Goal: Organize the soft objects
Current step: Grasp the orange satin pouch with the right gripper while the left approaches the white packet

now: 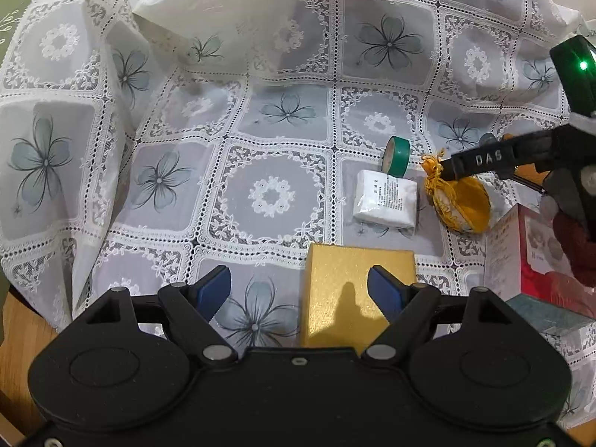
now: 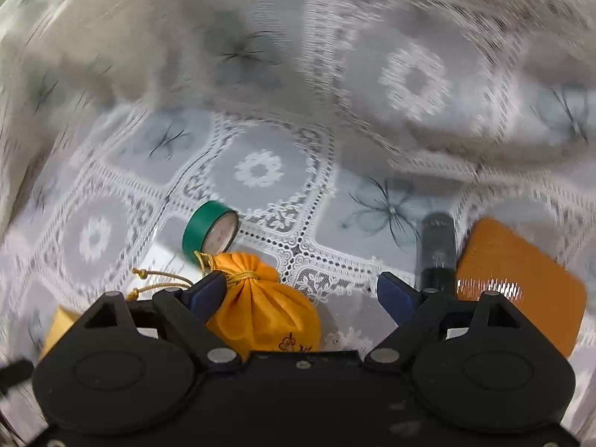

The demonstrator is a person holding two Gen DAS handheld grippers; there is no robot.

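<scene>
Left wrist view: left tool [image 1: 300,287] hangs over the lace cloth [image 1: 260,111] covering the desk, jaws apart, nothing between the pads; a gold box [image 1: 354,290] sits just beyond and partly under the right-hand pad. Further out, one white wrapped packet [image 1: 385,201], one roll of green tape [image 1: 398,156] standing on edge just behind it, and one yellow drawstring pouch [image 1: 462,205] to the right of the packet. The right tool [image 1: 480,162] reaches in from the right, one dark finger lying across the pouch's gathered neck. One red-and-white carton [image 1: 521,249] stands at the right edge, partly hidden by a dark red sleeve [image 1: 577,249]. Right wrist view, heavily motion-blurred: right tool, jaws apart, straddles the pouch's neck; left pad close beside the cord tie, right pad well clear, so no grip yet. Green tape sits just behind the pouch. One dark cylinder [image 2: 437,246] and one flat orange pad [image 2: 521,283] lie to the right. Handling judgement: pouch looks light, soft, satin-slick, body likely to squash and slide; best hold is the cinched neck just below the cord, where the fabric bunches firm. Loose cord ends may snag on the lace.
</scene>
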